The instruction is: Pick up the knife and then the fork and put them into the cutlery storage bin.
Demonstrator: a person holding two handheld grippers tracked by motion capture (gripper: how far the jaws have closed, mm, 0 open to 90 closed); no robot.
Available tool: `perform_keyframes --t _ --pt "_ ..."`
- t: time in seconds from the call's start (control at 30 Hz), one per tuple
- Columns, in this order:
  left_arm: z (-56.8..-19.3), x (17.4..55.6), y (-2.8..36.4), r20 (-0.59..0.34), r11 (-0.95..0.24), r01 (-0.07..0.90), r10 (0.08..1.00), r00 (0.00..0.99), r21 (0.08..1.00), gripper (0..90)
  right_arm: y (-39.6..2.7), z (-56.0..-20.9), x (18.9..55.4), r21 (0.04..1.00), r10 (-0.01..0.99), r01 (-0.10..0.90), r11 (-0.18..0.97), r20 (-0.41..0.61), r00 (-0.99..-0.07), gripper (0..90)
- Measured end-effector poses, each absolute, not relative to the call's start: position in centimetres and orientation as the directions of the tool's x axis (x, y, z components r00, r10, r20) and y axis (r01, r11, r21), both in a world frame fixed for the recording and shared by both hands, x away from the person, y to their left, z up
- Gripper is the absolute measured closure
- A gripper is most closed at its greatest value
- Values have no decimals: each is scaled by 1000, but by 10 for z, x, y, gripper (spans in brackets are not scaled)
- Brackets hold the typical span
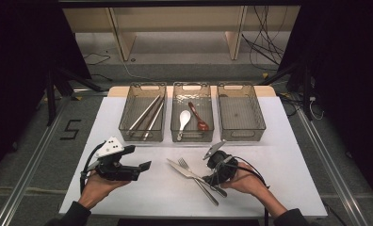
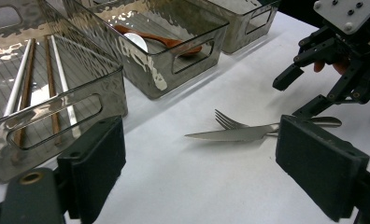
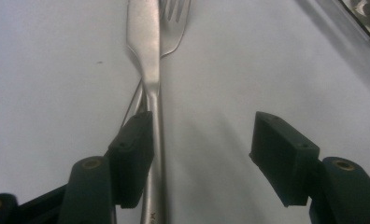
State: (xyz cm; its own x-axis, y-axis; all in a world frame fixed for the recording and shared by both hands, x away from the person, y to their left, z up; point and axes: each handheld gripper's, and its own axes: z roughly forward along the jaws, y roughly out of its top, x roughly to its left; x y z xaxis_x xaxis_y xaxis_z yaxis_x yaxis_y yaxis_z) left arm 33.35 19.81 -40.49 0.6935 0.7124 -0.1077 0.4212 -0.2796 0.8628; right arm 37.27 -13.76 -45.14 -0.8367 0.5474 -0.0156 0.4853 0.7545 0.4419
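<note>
right claw (image 3: pixel 199 154) sits half open over the knife (image 3: pixel 148 79) handle, gripping nothing yet. shift it clear of the fork (image 3: pixel 174 23), then squeeze. left claw (image 2: pixel 220 172) is open, empty.

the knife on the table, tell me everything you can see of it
The knife is plain silvery metal, one piece by its look, with a long smooth blade and a slim handle. It lies flat on the white table, crossed over the fork, blade tip pointing away from the right gripper. That gripper's jaws stand open around the handle: one pad sits right against it, the other well clear. It is out of the bins.
</note>
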Motion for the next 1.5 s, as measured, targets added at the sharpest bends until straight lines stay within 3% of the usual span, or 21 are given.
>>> perform_keyframes --t 0.53,1.27,1.5 --pt "-407 333 195 -107 -293 424 703 703 857 155 -122 -462 371 392 485 442 807 -14 -874 532" --pt "-408 332 191 -108 -302 425 694 712 853 156 -112 -463 373 346 467 434 832 -15 -884 692" --pt "-408 332 192 -104 -306 423 694 713 853 157 -110 -462 374 331 489 461 823 -3 -872 780"
